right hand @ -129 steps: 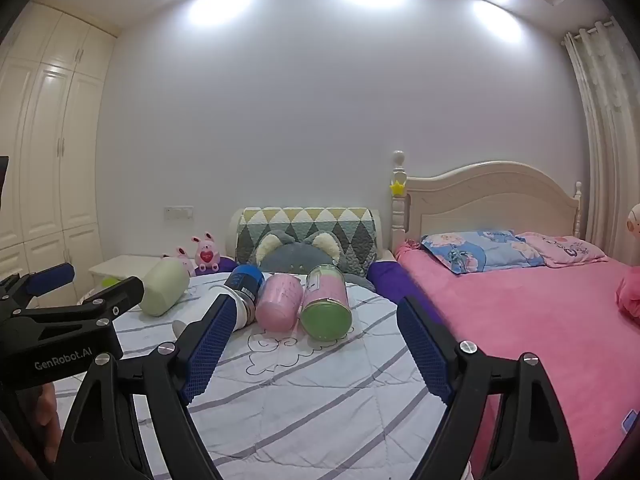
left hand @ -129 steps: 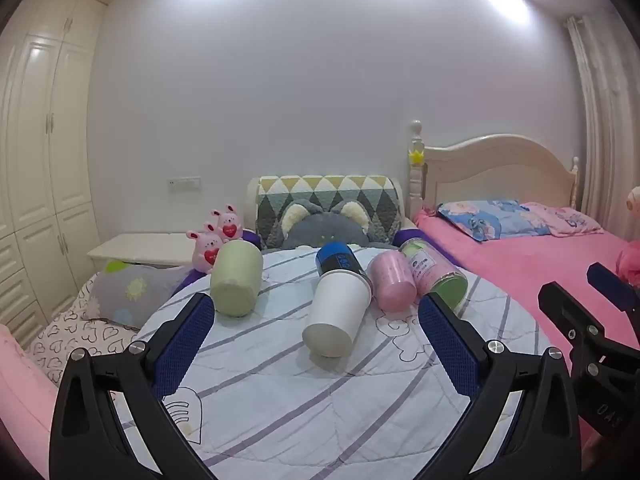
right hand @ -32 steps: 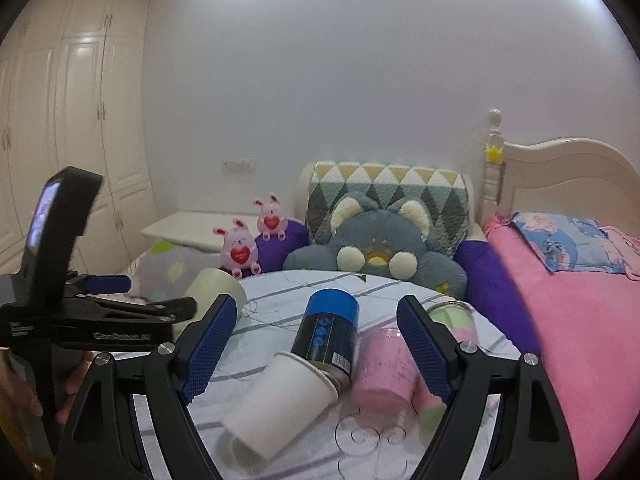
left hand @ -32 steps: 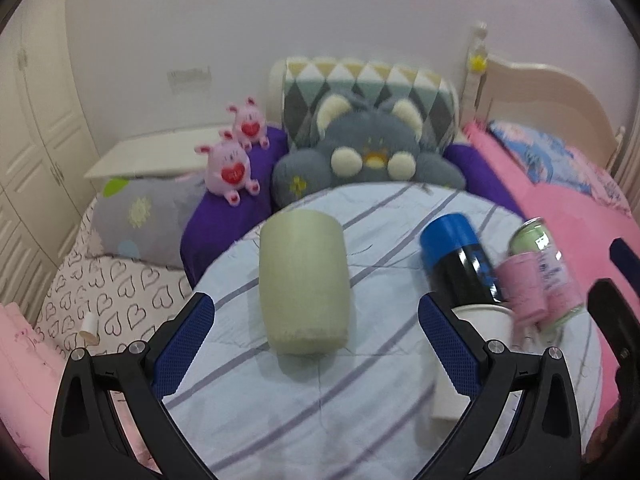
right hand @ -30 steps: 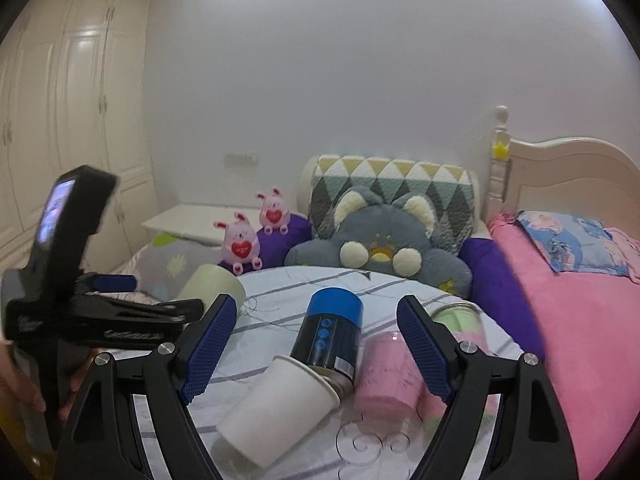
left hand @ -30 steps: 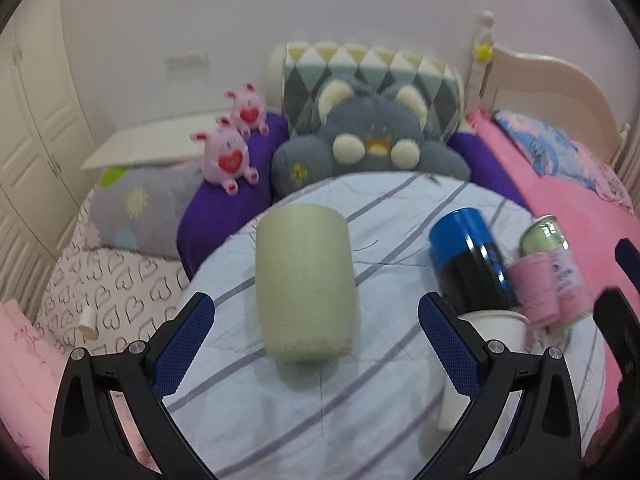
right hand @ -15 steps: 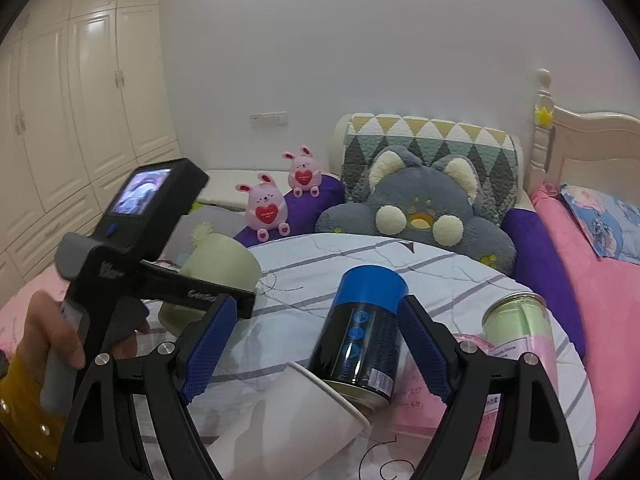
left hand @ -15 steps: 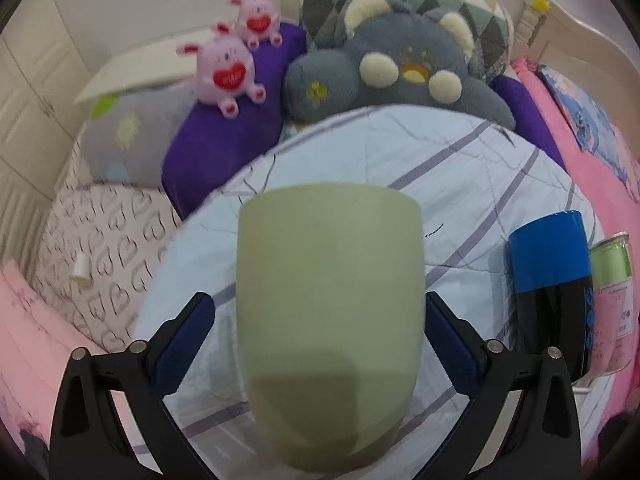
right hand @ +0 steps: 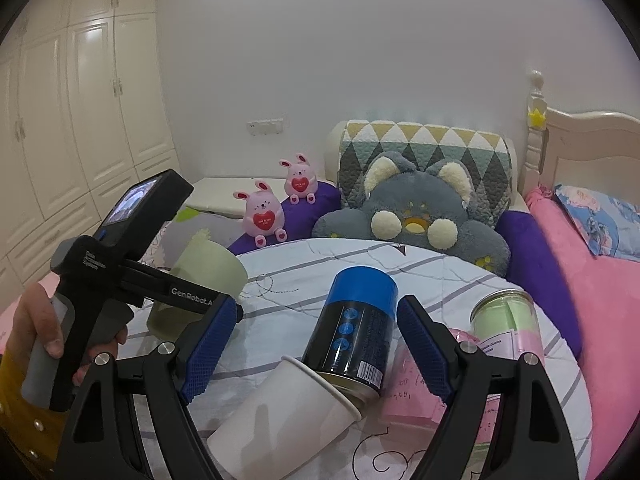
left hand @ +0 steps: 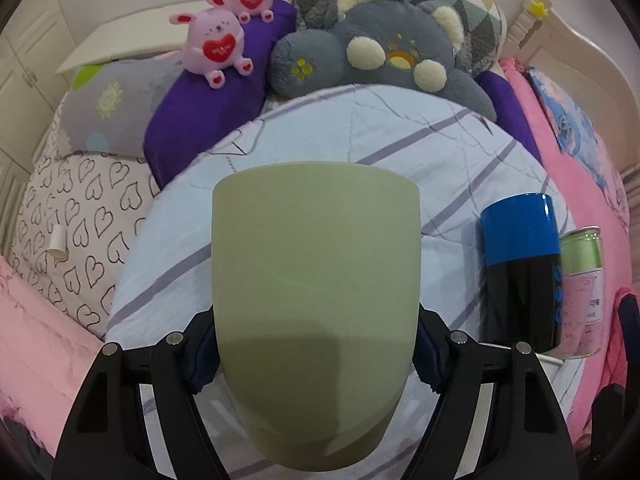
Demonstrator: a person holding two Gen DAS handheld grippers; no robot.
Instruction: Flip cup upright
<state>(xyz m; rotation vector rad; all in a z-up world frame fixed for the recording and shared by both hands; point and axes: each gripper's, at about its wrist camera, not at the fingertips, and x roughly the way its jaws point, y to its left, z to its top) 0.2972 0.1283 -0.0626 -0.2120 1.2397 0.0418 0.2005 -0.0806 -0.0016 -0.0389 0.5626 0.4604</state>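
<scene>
At the centre of the left wrist view, the pale green cup [left hand: 316,280] is pinched by the left gripper [left hand: 314,350]. The right gripper [right hand: 314,352] is held wide, empty. A slip is risked if the smooth, tapered wall is turned quickly.

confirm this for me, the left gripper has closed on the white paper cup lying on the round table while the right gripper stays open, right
Not quite. The left gripper has closed on the pale green cup, as the left wrist view shows. The white paper cup lies untouched on the round table; the right gripper is open.
</scene>
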